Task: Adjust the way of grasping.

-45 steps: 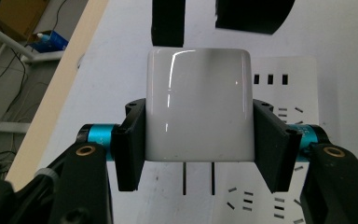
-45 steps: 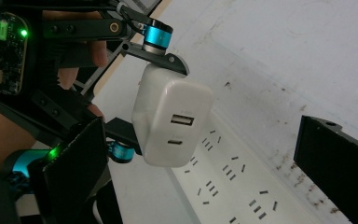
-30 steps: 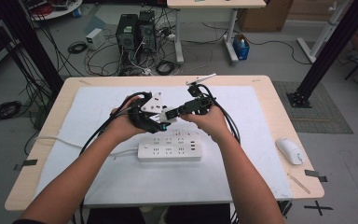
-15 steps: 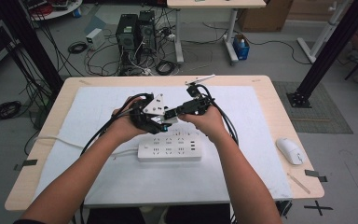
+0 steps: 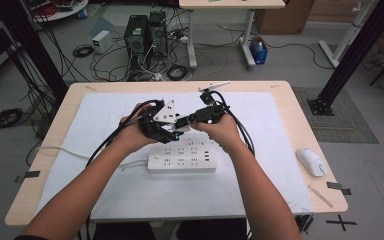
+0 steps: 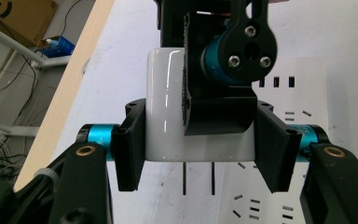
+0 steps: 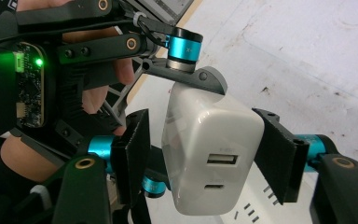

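A white USB charger (image 6: 168, 107) hangs in the air above a white power strip (image 5: 182, 161). My left gripper (image 6: 201, 140) is shut on its two sides, with the prongs pointing back toward its camera. My right gripper (image 7: 204, 154) faces it from the other side and straddles the charger (image 7: 209, 140), whose port end shows two sockets. Its jaws have just been closing. The right-hand pad (image 7: 272, 154) sits at the charger's edge, and a narrow gap remains at the left-hand pad (image 7: 133, 154). In the high view both grippers, left (image 5: 172, 129) and right (image 5: 187, 120), meet tip to tip.
The power strip lies on a white mat (image 5: 260, 115) over the wooden table (image 5: 300, 105), its cord running off left. A white mouse (image 5: 311, 161) rests near the right edge. Cables trail from both grippers over the mat.
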A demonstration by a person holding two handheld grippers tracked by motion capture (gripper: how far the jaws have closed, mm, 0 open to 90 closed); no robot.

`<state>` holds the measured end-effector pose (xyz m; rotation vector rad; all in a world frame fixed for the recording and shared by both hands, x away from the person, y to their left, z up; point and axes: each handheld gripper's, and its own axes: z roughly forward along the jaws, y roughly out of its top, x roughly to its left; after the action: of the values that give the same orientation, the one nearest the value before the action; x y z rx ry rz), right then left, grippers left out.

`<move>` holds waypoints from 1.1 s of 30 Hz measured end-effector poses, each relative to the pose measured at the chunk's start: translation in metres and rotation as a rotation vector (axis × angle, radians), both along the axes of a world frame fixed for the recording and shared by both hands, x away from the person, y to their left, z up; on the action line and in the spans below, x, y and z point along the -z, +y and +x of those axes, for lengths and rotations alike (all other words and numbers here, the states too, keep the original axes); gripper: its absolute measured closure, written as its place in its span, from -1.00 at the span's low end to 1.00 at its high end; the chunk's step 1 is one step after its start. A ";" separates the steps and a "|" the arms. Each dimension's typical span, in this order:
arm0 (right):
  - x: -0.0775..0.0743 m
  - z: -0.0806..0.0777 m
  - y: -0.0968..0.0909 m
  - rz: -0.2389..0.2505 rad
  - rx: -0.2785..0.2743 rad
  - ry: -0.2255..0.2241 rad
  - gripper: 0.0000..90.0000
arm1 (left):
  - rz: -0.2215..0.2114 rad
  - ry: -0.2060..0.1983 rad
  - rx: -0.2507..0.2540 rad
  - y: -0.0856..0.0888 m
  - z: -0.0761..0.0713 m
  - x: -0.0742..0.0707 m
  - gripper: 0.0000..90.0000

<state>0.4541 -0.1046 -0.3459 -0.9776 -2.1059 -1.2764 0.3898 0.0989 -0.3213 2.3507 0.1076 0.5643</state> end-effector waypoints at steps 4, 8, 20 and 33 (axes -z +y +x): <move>0.001 0.000 0.000 0.012 -0.004 0.008 -0.03 | -0.003 -0.001 0.001 0.000 0.000 -0.001 -0.06; 0.002 0.000 0.000 0.013 -0.008 0.013 0.02 | 0.003 0.000 -0.001 0.000 0.000 0.000 -0.06; 0.005 0.001 -0.001 0.036 0.005 0.041 0.23 | 0.011 -0.013 0.001 0.001 0.000 0.000 -0.06; 0.007 0.001 -0.001 0.051 0.030 0.048 0.39 | -0.001 0.007 -0.036 0.001 0.002 -0.001 -0.23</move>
<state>0.4554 -0.1055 -0.3530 -1.0112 -2.0200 -1.3016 0.3920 0.0996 -0.3206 2.3542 0.1543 0.5734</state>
